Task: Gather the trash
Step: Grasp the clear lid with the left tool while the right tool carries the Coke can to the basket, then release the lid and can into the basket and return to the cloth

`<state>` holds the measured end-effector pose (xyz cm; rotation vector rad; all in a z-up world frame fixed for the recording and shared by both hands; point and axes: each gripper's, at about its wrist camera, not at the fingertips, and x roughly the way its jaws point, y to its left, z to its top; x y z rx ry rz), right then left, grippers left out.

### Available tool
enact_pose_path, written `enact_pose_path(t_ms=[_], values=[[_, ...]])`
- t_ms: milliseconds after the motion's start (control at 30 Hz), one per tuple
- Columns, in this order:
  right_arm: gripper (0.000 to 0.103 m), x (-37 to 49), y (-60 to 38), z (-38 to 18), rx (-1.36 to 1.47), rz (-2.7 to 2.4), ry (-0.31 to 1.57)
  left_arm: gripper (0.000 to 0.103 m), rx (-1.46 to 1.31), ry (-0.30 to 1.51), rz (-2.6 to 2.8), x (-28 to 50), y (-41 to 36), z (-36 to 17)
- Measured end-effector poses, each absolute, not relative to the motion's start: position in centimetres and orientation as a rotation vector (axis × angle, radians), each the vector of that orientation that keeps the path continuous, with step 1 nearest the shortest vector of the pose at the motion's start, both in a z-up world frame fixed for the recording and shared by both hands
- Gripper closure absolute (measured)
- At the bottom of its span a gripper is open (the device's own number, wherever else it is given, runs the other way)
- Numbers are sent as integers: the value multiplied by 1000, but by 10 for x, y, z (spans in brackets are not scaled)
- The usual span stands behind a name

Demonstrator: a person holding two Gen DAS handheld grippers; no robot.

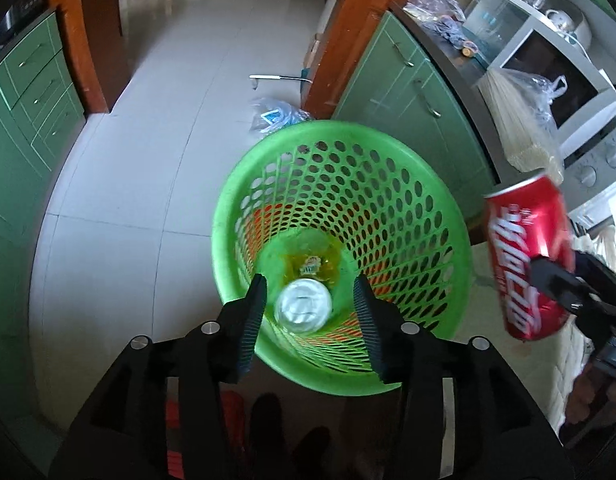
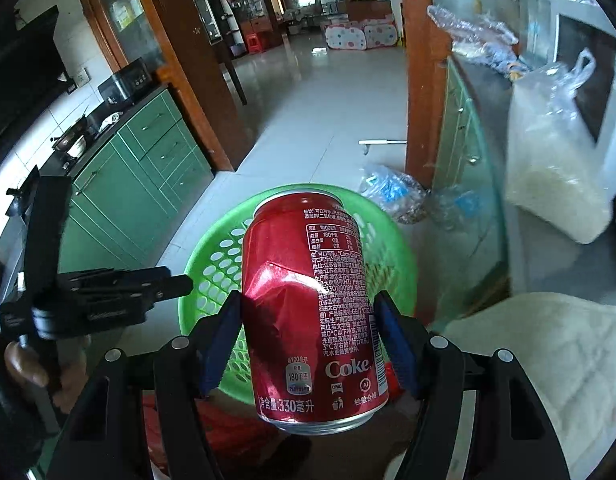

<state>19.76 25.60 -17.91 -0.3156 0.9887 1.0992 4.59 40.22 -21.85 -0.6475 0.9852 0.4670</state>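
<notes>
A green perforated waste basket [image 1: 388, 184] stands on the tiled floor; it also shows in the right wrist view [image 2: 212, 264]. Inside lie a silver can [image 1: 304, 307] and a yellow wrapper [image 1: 312, 264]. My left gripper [image 1: 310, 292] is open and empty, right above the basket's mouth. My right gripper [image 2: 308, 312] is shut on a dented red Coke can [image 2: 304, 312] and holds it upright near the basket's rim. In the left wrist view that Coke can [image 1: 524, 252] hangs to the right of the basket. The left gripper [image 2: 180, 282] shows at the left of the right wrist view.
Green cabinets [image 1: 24, 92] line the left, more green cabinets [image 1: 404, 92] the right. A clear plastic bag [image 1: 274, 114] lies on the floor behind the basket. A bag of noodles [image 2: 556, 176] and a microwave [image 1: 548, 64] sit on the right counter. A white cloth [image 2: 548, 352] lies near right.
</notes>
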Motion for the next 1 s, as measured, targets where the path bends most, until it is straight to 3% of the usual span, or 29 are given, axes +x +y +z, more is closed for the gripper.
enact_pose_path(t_ms=[200, 300, 467, 600, 1000], values=[[38, 195, 271, -189, -317, 1097, 1010, 48, -647, 961, 478, 37, 404, -209], [29, 190, 269, -185, -319, 1096, 994, 43, -641, 949, 483, 35, 401, -203], [29, 186, 252, -173, -315, 1095, 962, 40, -630, 930, 475, 32, 393, -193], [28, 181, 221, -155, -281, 1087, 933, 35, -607, 913, 465, 35, 378, -181], [24, 173, 85, -121, -155, 938, 894, 34, -520, 895, 330, 66, 300, -151]])
